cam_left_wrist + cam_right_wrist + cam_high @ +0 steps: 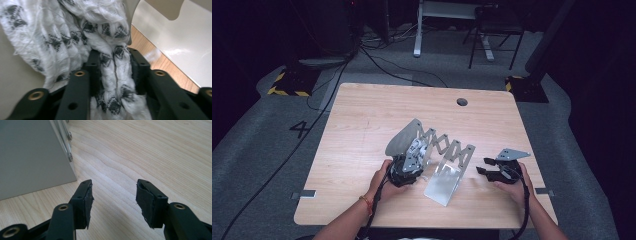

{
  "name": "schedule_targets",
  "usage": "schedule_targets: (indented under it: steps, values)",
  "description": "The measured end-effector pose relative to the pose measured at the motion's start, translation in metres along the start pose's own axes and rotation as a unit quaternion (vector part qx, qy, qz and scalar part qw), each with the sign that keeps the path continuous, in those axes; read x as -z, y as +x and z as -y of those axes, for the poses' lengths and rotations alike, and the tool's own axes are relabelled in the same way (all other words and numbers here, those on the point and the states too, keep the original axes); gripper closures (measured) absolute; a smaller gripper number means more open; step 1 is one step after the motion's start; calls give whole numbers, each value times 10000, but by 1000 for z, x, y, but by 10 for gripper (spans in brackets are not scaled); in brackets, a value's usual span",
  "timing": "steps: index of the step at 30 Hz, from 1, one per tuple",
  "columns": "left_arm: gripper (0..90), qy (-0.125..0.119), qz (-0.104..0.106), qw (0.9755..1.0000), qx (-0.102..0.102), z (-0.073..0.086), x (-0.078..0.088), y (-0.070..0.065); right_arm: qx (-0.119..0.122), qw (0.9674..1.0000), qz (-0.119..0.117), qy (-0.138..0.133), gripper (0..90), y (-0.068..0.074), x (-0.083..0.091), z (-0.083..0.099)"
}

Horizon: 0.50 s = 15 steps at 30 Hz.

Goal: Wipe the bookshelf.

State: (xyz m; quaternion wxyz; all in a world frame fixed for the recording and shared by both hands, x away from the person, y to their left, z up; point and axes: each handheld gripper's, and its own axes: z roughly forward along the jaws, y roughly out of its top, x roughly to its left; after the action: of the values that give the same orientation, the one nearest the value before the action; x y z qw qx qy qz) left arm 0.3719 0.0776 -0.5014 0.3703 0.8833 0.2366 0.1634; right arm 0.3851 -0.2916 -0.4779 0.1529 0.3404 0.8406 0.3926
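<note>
Cloth, a white fluffy knitted piece with small black diamond patterns (110, 75), lies bunched between the two black jaws of the left gripper (113, 72) in the left gripper view. It fills the gap from one pad to the other, but whether the pads press on it or only flank it cannot be told. More of the same fabric spreads up and to the left, against a pale flat surface. Behind it, at upper right in that view, a pale metal plate stands over a strip of wooden tabletop.

From above, the left gripper (404, 172) sits in the person's left hand (382, 182) at one end of a silver metal expanding rack with scissor-like crossed bars and flat end plates (444, 150). The rack stands on the light wooden table (362, 115), near its front edge, and the cloth is hard to make out there.

Just beside the rack's other end plate is the right gripper (482, 166), held low in the person's right hand (512, 185). In its own view the right gripper (113, 197) has its jaws apart with bare tabletop between them. The rack's grey end plate (32, 157) stands close at the left, apart from the pads.
</note>
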Motion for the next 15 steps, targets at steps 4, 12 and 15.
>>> schedule_targets:
  steps: [4, 12, 15]
  values:
    - [569, 4, -45, 9999, 104, -1, -2, 0, -61, 10000, 11, -19, 478, -1, 0, 0]
    - [513, 24, -15, 9997, 225, -1, -2, 4, -125, 9999, 7, 11, 475, -3, -1, 2]
    - [587, 20, -69, 9997, 227, 0, -1, 6, -120, 9999, -5, 44, 474, -3, -2, 2]
